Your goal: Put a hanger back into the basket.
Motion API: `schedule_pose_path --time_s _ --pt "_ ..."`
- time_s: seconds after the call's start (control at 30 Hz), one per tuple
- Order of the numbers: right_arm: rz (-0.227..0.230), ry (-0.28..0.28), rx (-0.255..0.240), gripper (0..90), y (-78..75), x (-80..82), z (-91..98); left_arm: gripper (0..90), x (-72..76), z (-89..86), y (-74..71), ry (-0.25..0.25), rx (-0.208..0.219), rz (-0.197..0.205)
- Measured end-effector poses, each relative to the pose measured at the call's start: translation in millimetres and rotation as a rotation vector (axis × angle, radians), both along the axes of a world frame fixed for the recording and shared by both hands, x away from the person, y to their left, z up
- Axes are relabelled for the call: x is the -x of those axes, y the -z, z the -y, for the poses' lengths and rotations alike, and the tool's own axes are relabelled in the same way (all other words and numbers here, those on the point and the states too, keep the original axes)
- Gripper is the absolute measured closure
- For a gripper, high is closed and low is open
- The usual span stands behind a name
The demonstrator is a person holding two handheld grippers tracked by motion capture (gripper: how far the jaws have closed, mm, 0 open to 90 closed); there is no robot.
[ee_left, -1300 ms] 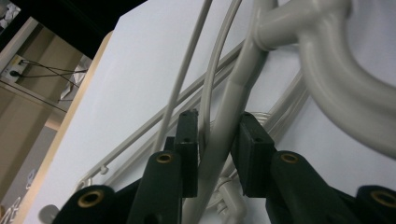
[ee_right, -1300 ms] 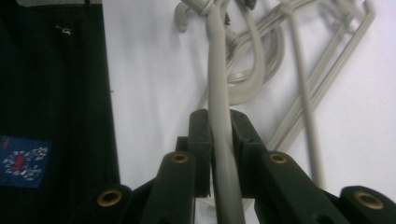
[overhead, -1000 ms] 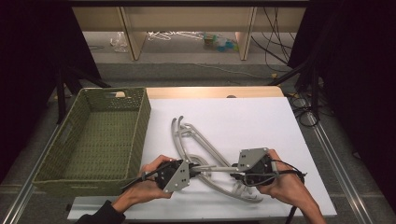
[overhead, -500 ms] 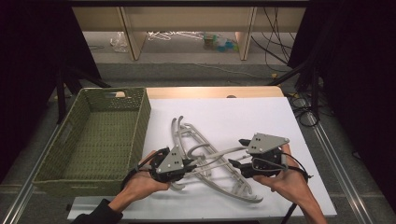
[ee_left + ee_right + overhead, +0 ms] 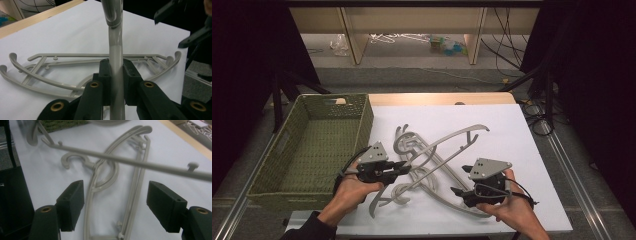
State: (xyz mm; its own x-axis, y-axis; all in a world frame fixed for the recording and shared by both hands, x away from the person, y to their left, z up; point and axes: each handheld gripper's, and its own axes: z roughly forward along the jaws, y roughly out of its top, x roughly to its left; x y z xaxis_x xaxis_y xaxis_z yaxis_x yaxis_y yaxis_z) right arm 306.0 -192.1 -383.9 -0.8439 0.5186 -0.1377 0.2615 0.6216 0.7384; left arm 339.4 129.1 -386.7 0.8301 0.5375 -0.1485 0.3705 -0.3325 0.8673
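Working over the white desk (image 5: 512,150), beside the green basket (image 5: 312,150), the left claw (image 5: 404,167) was clenched on a grey plastic hanger (image 5: 447,140), lifting it off two others (image 5: 432,187). Judged light, stiff, smooth; best gripped mid-bar near the hook. The right claw (image 5: 457,192) was released, having just been opening, empty.
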Motion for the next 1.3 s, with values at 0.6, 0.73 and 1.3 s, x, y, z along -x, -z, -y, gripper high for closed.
schedule_pose_path --time_s 0.6,0.73,1.3 --pt "-0.057 0.015 -0.005 26.1 23.4 10.8 5.6 79.3 15.6 -56.2 -85.6 -0.085 0.108 -0.015" --pt "-0.065 0.008 0.004 25.4 24.8 10.8 5.1 79.3 14.7 -76.5 -98.3 -0.118 0.102 0.010" --pt "-0.077 0.023 0.006 24.9 31.9 9.3 2.9 79.3 -9.4 -163.1 -109.6 -0.343 0.089 0.089"
